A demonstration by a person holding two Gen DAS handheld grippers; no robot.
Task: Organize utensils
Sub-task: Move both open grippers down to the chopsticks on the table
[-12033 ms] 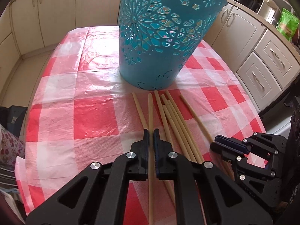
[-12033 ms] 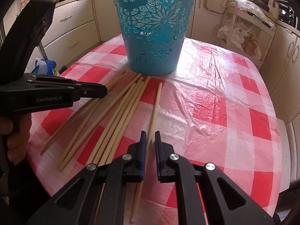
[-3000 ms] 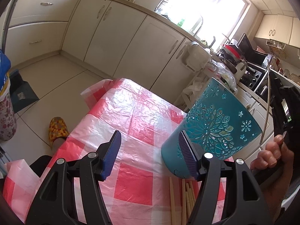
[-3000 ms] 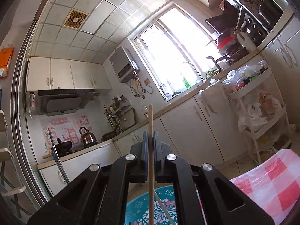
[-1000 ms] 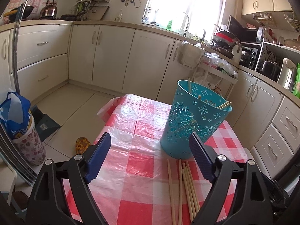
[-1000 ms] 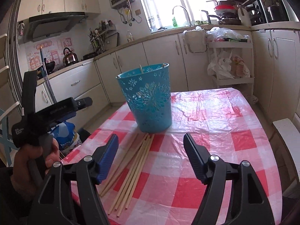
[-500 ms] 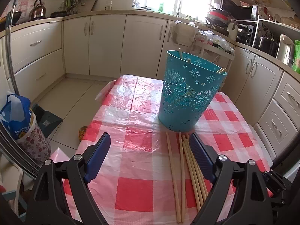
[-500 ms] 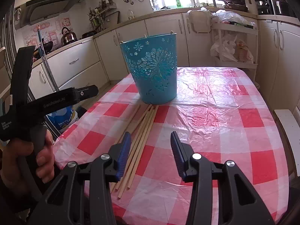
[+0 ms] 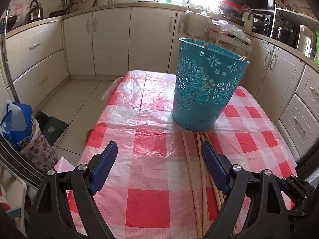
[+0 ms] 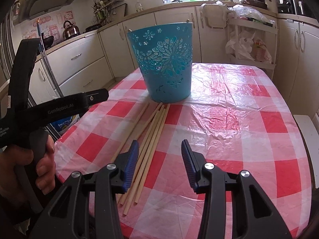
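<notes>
While both hand-held grippers hover spread and empty, left wide, right having just narrowed, chopsticks lie on the tabletop before the teal basket.

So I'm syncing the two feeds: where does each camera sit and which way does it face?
Left wrist: on the left hand-held gripper, angled down at the teal perforated plastic bucket; its open jaws show.
Right wrist: on the right hand-held gripper, aimed at the bucket from the other side; the left hand shows.
Shared: bucket, pale wooden chopsticks, red-checked plastic tablecloth.
</notes>
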